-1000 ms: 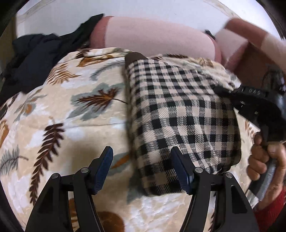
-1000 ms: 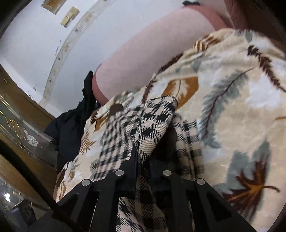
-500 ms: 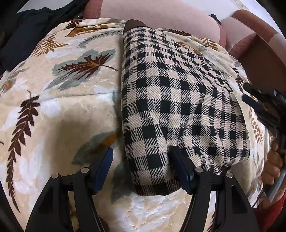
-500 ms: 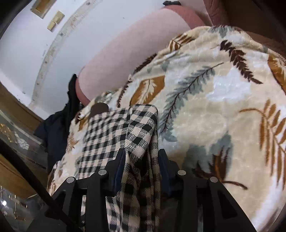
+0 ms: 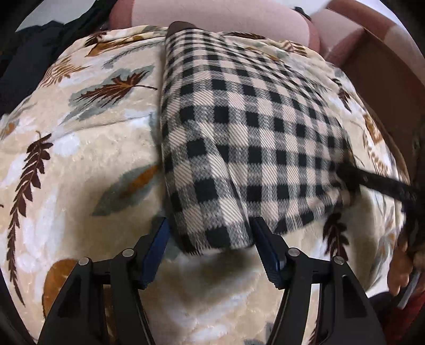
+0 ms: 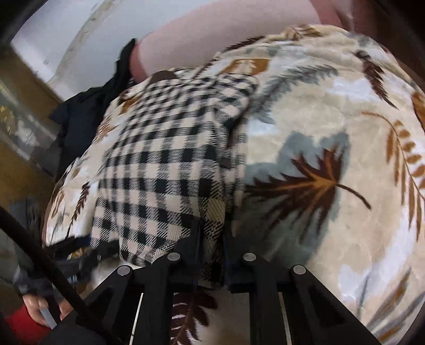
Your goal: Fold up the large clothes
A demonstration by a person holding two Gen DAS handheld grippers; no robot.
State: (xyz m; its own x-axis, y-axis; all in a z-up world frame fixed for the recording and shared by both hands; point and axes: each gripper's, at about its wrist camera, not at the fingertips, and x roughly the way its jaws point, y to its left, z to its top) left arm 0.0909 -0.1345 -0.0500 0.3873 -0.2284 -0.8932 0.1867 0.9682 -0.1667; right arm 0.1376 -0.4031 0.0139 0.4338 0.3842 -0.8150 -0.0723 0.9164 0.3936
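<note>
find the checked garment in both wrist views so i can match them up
Left wrist: the checked garment fills the centre, its near end between the open left tool.
Right wrist: it lies centre-left, its near edge pinched in the right tool.
Shared landmark: the pink cushion behind it.

A home: leaf-print blanket (image 5: 79, 164) spread over a pink sofa (image 5: 212, 16)

Bare blanket (image 5: 79, 164) left of checked garment (image 5: 247, 127); cushion (image 5: 212, 18) behind.
</note>
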